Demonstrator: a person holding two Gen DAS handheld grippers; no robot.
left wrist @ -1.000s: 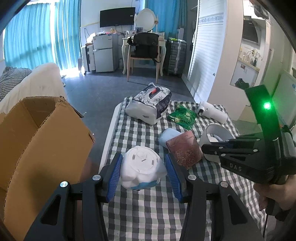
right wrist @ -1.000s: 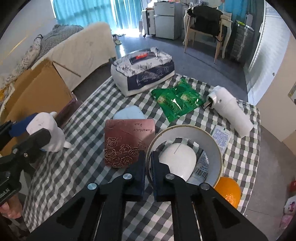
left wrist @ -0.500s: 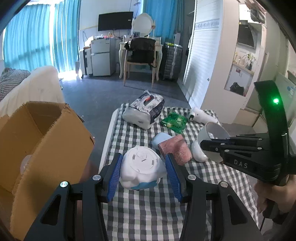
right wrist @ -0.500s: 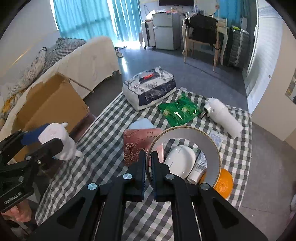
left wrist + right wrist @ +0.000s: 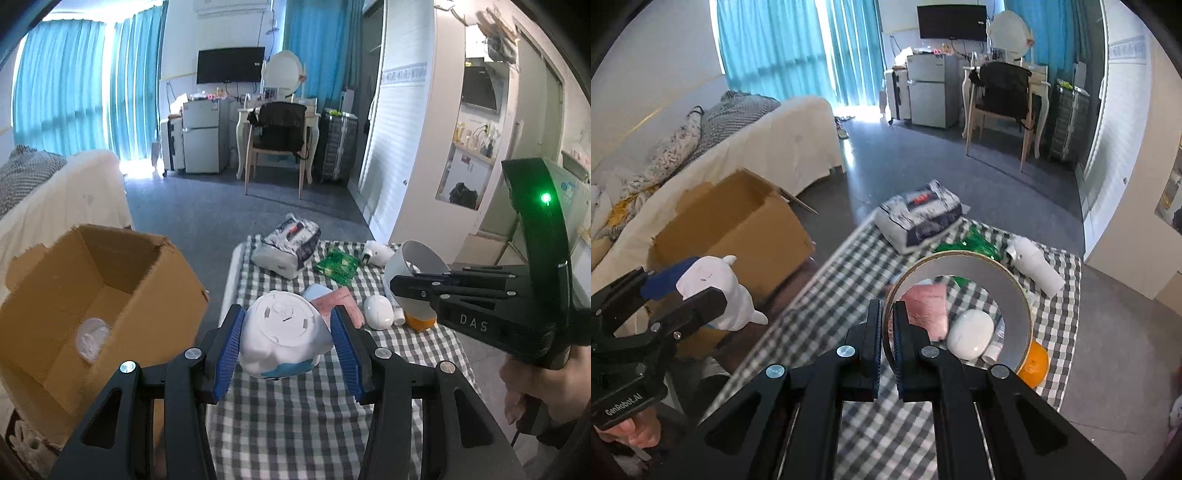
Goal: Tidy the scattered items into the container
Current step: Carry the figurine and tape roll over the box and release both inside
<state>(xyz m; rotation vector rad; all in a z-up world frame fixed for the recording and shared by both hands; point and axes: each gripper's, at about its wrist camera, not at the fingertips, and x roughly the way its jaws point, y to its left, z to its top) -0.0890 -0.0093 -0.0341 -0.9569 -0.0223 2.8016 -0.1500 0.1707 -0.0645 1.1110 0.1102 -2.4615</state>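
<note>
Your left claw (image 5: 288,334): clamped on a white toy (image 5: 282,332), held in the air between the cardboard box (image 5: 92,295) and the checked worktop (image 5: 295,406). Your right claw (image 5: 885,339): pinched onto the wall of a tape roll (image 5: 960,258), lifted above the worktop. Left lying there: tissue pack (image 5: 290,245), green packet (image 5: 338,264), pink booklet (image 5: 341,301), orange (image 5: 1032,363).

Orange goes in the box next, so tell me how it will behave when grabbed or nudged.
The orange is round and smooth, so a nudge would probably send it rolling; it lies near the edge of the checked table, so it could drop off. Its curved skin may slip from flat jaws unless gripped across the middle. It looks firm and probably fairly heavy for its size.
</note>
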